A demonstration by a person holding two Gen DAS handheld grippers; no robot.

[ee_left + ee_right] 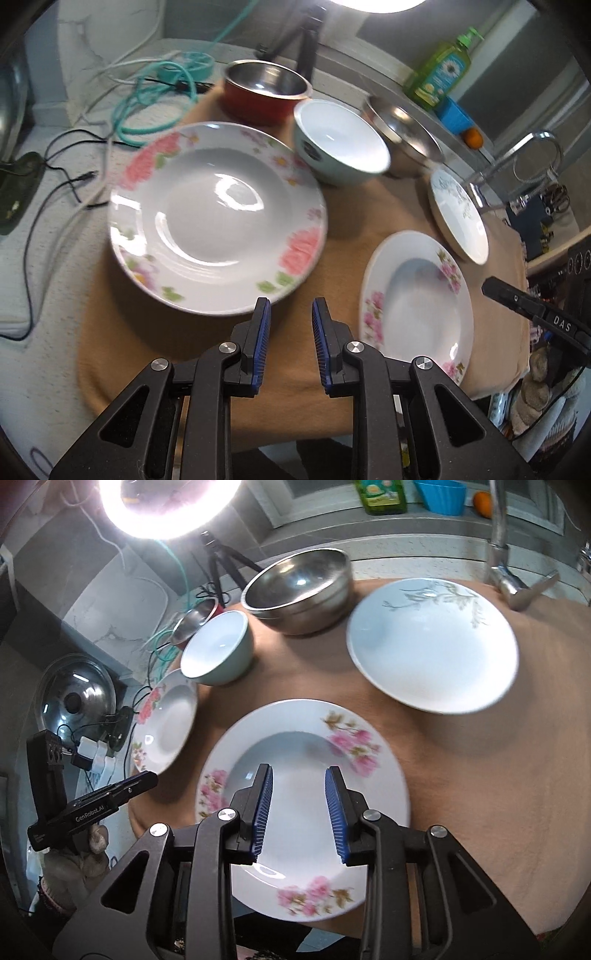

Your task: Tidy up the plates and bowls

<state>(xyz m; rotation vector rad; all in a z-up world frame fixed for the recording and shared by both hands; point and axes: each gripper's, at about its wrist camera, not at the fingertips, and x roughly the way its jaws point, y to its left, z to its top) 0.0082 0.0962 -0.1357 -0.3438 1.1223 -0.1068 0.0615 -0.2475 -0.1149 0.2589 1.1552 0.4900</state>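
Six dishes spread on brown cloth point(122, 354): big rose plate point(218, 218) far left; small pink-flower plate point(303, 805) front centre; grey-sprig plate point(432, 646) to right; pale-green bowl point(218, 650), steel bowl point(299, 590), red-sided steel bowl point(266, 92) at back.

Left gripper point(291, 314): jaws parted, narrow gap, empty, above cloth just off big plate's near rim; right gripper point(299, 779): jaws apart, empty, over small pink-flower plate, no contact seen.

Handling, prob.: plates glazed, stiff, slick, chip-prone; pinch at raised rim, not well; steel bowls light, tough; nest by size.
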